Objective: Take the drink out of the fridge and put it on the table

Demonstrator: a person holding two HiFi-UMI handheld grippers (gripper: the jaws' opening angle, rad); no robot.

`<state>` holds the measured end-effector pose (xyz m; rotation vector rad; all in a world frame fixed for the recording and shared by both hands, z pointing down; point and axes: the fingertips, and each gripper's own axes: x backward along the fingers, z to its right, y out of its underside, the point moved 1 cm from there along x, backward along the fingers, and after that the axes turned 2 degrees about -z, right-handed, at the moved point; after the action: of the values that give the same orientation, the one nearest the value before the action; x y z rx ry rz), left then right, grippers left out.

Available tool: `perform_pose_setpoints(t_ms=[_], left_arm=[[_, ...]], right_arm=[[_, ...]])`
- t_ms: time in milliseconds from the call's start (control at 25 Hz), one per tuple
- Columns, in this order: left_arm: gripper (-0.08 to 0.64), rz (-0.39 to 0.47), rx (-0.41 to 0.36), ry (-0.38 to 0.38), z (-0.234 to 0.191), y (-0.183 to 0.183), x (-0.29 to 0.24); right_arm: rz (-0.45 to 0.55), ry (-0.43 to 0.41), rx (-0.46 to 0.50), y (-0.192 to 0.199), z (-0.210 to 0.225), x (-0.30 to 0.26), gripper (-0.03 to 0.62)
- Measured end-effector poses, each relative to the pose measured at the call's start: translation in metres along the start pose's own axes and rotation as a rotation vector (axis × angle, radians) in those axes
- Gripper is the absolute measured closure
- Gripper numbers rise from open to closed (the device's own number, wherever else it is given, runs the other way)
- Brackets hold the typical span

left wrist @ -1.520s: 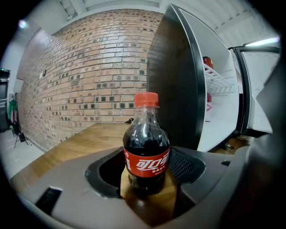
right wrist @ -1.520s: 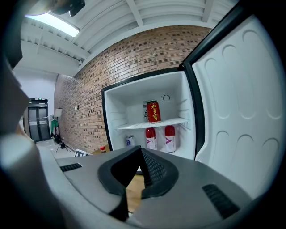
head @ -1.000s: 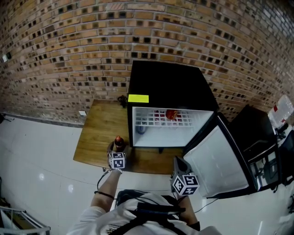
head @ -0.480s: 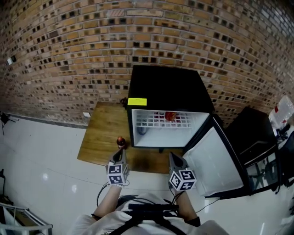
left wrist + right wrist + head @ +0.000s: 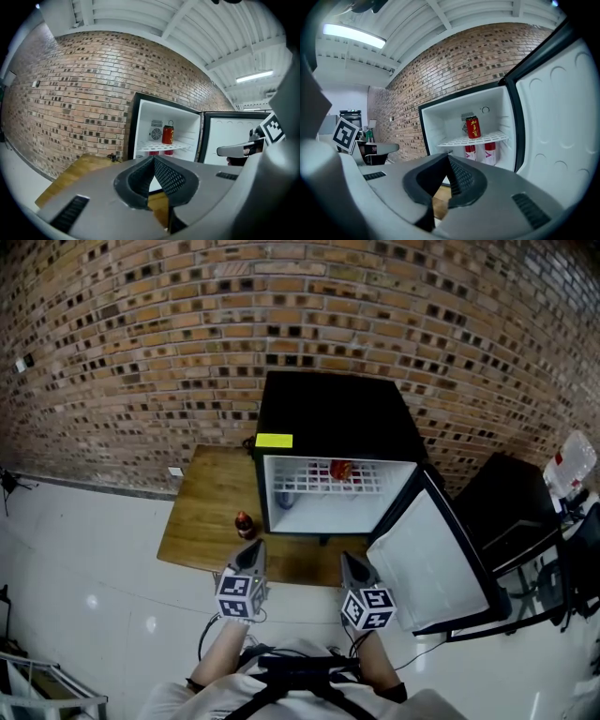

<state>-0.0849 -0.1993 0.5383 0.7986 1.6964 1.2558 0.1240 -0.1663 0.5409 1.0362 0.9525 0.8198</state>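
A small dark drink bottle with a red cap [image 5: 245, 524] stands upright on the wooden table [image 5: 206, 507], left of the open black fridge [image 5: 333, 418]. My left gripper [image 5: 254, 549] hovers just short of the table's near edge, shut and empty, apart from the bottle. Held level with it, my right gripper [image 5: 346, 560] is also shut and empty, facing the fridge. A red can [image 5: 473, 127] sits on the wire shelf, with two red-and-white drinks [image 5: 490, 153] below it. In the left gripper view the gripper [image 5: 153, 159] points at that red can [image 5: 168, 134].
The fridge door [image 5: 431, 554] hangs open to the right. A yellow sticker [image 5: 273, 440] marks the fridge's top left corner. A black stand [image 5: 506, 512] is at the right, a brick wall behind, white tiled floor [image 5: 84, 559] to the left.
My left gripper let go of the bottle, shut, and drew back toward me. The bottle now stands alone on the table. The right gripper shifted slightly left.
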Motion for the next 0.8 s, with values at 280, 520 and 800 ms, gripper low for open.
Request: perform_pose_setpoints(t_ms=[280,520,800], left_arm=[[0.558,0.0,0.005,0.021,0.016,0.007,0.005],[0.558,-0.012,0.014,0.014,0.014,0.011,0.006],[0.558,-0.01,0.032,0.012,0.011,0.009,0.005]], right_arm=[[-0.004,0.017,0.006,0.008,0.002,0.015,0.584],[0.003,0.018,0.009,0.006,0.002,0.016,0.583],[0.008,0.018,0.029,0.002,-0.001,0.011,0.584]])
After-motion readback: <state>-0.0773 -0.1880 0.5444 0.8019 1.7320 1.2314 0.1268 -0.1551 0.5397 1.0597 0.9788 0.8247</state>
